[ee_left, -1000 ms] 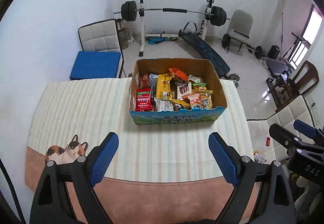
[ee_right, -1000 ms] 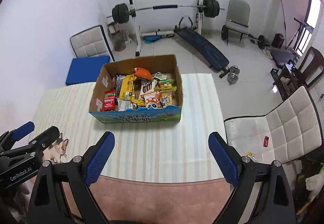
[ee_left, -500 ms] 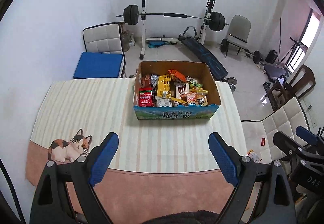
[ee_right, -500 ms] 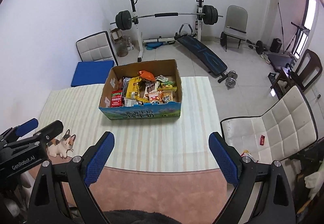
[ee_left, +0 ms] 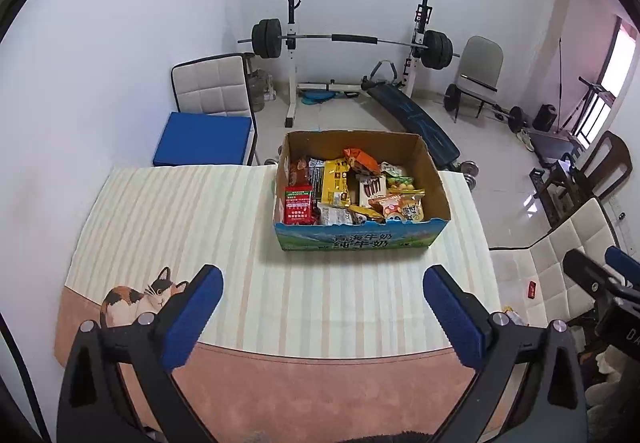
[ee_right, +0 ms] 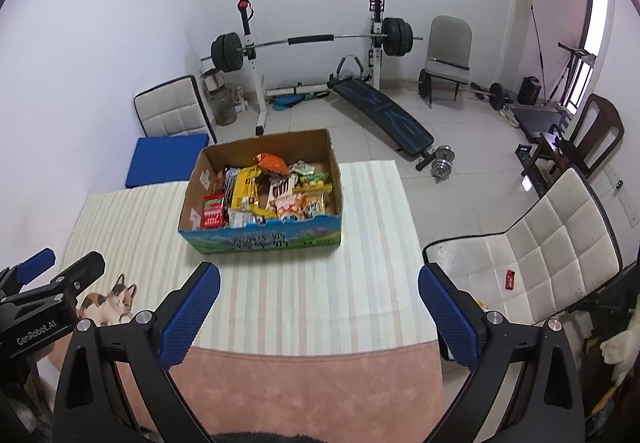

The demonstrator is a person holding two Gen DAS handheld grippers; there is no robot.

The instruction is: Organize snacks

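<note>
A cardboard box (ee_left: 352, 241) with a blue printed front stands on the striped tablecloth (ee_left: 180, 227), toward the far right of the table. It holds several snack packets, among them a red pack (ee_left: 298, 205), a yellow pack (ee_left: 335, 183) and an orange bag (ee_left: 360, 159). The box also shows in the right wrist view (ee_right: 260, 241). My left gripper (ee_left: 322, 317) is open and empty, held above the near table edge. My right gripper (ee_right: 319, 317) is open and empty too, to the right of the left one.
A cat picture (ee_left: 136, 297) marks the cloth's near left corner. A white chair (ee_right: 532, 255) stands right of the table, another with a blue cushion (ee_left: 204, 139) behind it. A barbell rack (ee_left: 348, 39) and bench (ee_left: 412, 115) fill the far floor.
Both grippers have pulled back and up from the table, so the box looks smaller and farther. Their jaws stayed open. The box and snacks have not moved.
</note>
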